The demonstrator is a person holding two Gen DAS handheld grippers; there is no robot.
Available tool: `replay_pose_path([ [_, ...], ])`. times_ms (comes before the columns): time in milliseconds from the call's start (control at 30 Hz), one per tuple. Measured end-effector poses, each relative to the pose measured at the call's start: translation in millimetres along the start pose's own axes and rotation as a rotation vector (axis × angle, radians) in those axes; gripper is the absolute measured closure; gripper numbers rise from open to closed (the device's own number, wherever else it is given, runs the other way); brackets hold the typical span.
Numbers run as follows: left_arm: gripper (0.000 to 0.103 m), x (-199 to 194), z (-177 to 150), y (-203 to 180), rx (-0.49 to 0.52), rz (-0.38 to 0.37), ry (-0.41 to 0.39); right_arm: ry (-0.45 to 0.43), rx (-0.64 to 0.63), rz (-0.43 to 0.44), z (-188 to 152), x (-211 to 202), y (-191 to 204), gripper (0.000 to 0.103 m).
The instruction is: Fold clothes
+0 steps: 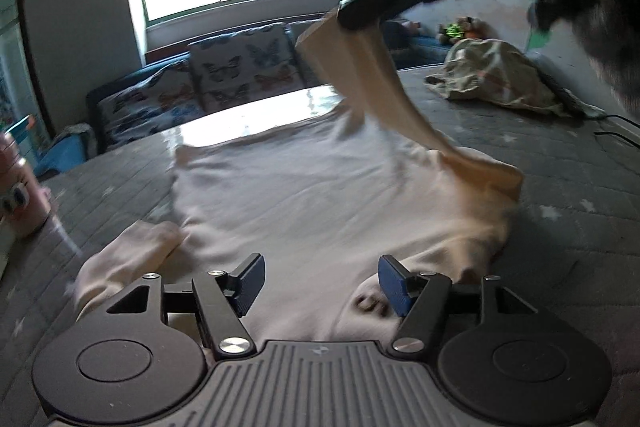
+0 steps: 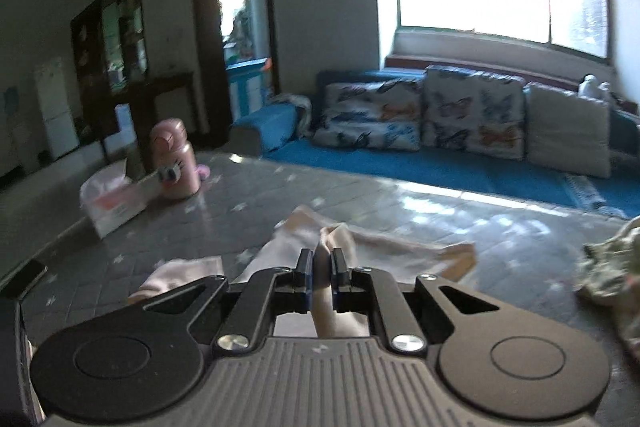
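A cream long-sleeved shirt (image 1: 304,195) lies spread on the grey starred table (image 1: 560,163). My left gripper (image 1: 322,283) is open and empty, low over the shirt's near edge by the collar. My right gripper (image 2: 322,267) is shut on the shirt's right sleeve (image 2: 332,239). In the left wrist view the right gripper (image 1: 352,13) holds that sleeve (image 1: 368,83) lifted high above the shirt's body. The left sleeve (image 1: 128,255) lies flat at the near left.
A crumpled patterned garment (image 1: 500,79) lies at the table's far right, also in the right wrist view (image 2: 612,267). A pink bottle (image 2: 174,163) and a tissue box (image 2: 112,203) stand at the table's left. A blue sofa with butterfly cushions (image 2: 440,123) runs behind. A cable (image 1: 620,131) lies at the right.
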State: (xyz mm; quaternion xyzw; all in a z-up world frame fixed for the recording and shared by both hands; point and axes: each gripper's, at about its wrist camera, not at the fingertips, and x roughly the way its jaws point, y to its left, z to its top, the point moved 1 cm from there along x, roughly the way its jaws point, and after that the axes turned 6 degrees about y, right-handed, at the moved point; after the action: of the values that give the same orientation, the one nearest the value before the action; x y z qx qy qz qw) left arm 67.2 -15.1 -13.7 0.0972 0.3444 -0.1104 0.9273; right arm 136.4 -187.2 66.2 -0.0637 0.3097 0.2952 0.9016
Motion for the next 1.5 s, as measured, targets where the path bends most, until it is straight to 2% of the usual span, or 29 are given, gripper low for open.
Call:
replay_pose_path([
  [133, 0.037, -1.4, -4.8, 9.9, -0.029, 0.022, 0.007, 0.060, -0.018, 0.055, -6.6, 16.6, 17.5, 0.090],
  [233, 0.037, -1.8, -4.5, 15.2, -0.043, 0.032, 0.006, 0.060, -0.043, 0.054, -7.6, 12.5, 14.8, 0.085],
  [367, 0.038, 0.0, 0.8, 18.0, -0.049, 0.035, -0.001, 0.087, -0.060, -0.005, -14.4, 1.0, -9.0, 0.084],
  [567, 0.038, 14.5, 10.8, 20.5, -0.075, 0.013, 0.026, 0.221, -0.036, -0.074, -54.3, -4.3, -57.2, 0.080],
  [633, 0.042, 21.6, 11.8, 20.8, -0.082, 0.016, 0.051, 0.252, -0.031, -0.078, -69.3, -6.6, -66.1, 0.073],
  [700, 0.053, 27.3, 11.3, 21.0, -0.091, 0.010, 0.076, 0.263, -0.043, -0.099, -80.9, -8.2, -70.0, 0.070],
  [733, 0.055, 29.5, 10.8, 20.6, -0.091, 0.009, 0.084, 0.268, -0.043, -0.105, -86.1, -8.2, -71.6, 0.068],
  [800, 0.067, 33.9, 9.8, 19.8, -0.092, 0.008, 0.101, 0.277, -0.044, -0.117, -96.6, -8.2, -74.8, 0.057],
  [833, 0.071, 34.8, 9.8, 19.4, -0.093, 0.006, 0.103, 0.282, -0.043, -0.121, -101.3, -8.1, -76.3, 0.057],
  [900, 0.092, 34.1, 11.7, 18.5, -0.094, 0.006, 0.103, 0.288, -0.039, -0.124, -107.8, -7.8, -78.4, 0.057],
  [967, 0.098, 31.4, 16.6, 17.0, -0.088, 0.019, 0.093, 0.292, -0.035, -0.127, -113.8, -7.6, -80.4, 0.056],
  [1067, 0.100, 23.3, 28.5, 16.0, -0.080, 0.036, 0.061, 0.292, -0.017, -0.131, -119.9, -5.4, -82.3, 0.055],
  [1167, 0.100, 10.3, 46.0, 15.3, -0.062, 0.045, 0.005, 0.283, 0.003, -0.136, -124.1, -6.1, -84.5, 0.050],
  [1300, 0.101, -5.5, 65.8, 16.9, -0.044, 0.062, -0.061, 0.277, 0.011, -0.161, -128.5, -8.8, -86.3, 0.049],
  [1433, 0.101, -13.5, 72.6, 19.8, -0.047, 0.070, -0.088, 0.262, 0.048, -0.186, -128.6, -15.1, -92.8, 0.049],
  [1500, 0.101, -9.2, 69.4, 19.7, -0.050, 0.061, -0.068, 0.257, 0.068, -0.185, -128.4, -15.1, -95.2, 0.049],
])
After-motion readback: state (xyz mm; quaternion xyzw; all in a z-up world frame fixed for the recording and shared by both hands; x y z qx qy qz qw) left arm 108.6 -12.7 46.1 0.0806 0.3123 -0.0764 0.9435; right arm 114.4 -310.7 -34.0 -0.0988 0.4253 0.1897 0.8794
